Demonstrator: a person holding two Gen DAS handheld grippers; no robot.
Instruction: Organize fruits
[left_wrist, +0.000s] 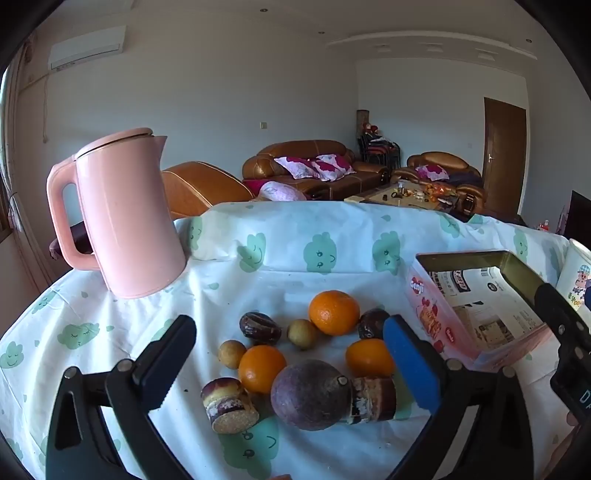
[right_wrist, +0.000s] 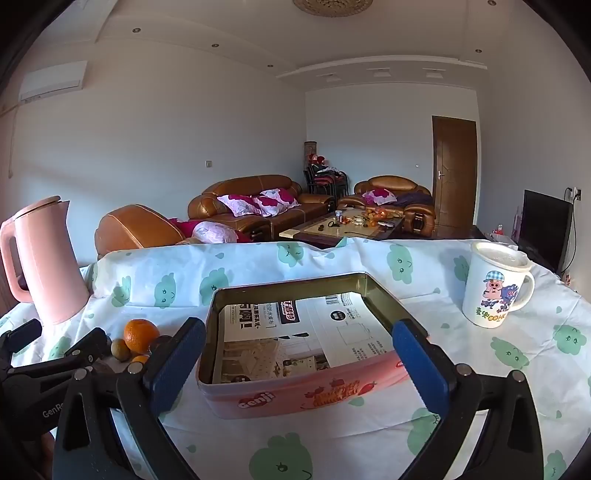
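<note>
Fruit pile (left_wrist: 306, 365) loose on tablecloth (left_wrist: 110, 310), just left of tin (right_wrist: 295, 354); left gripper (left_wrist: 291, 365) spread wide over pile, right gripper (right_wrist: 299, 363) spread before tin, both empty; oranges (left_wrist: 333, 312) firm, round, likely rolling; best pinched across middle, gently.

Between the blue-padded fingers (left_wrist: 410, 363) lie three orange mandarins (left_wrist: 334, 312), a dull purple passion fruit (left_wrist: 310, 395) and dark brown dates (left_wrist: 260, 328), on a white cloth (left_wrist: 280, 254) printed with green smiling clouds. Beyond the left finger stands a plain pink kettle (left_wrist: 122, 218). Between the right gripper's fingers sits a pink tin (right_wrist: 295, 387) with red and orange print; beyond its right finger, a white mug (right_wrist: 493, 284) bears a cartoon pig.
</note>
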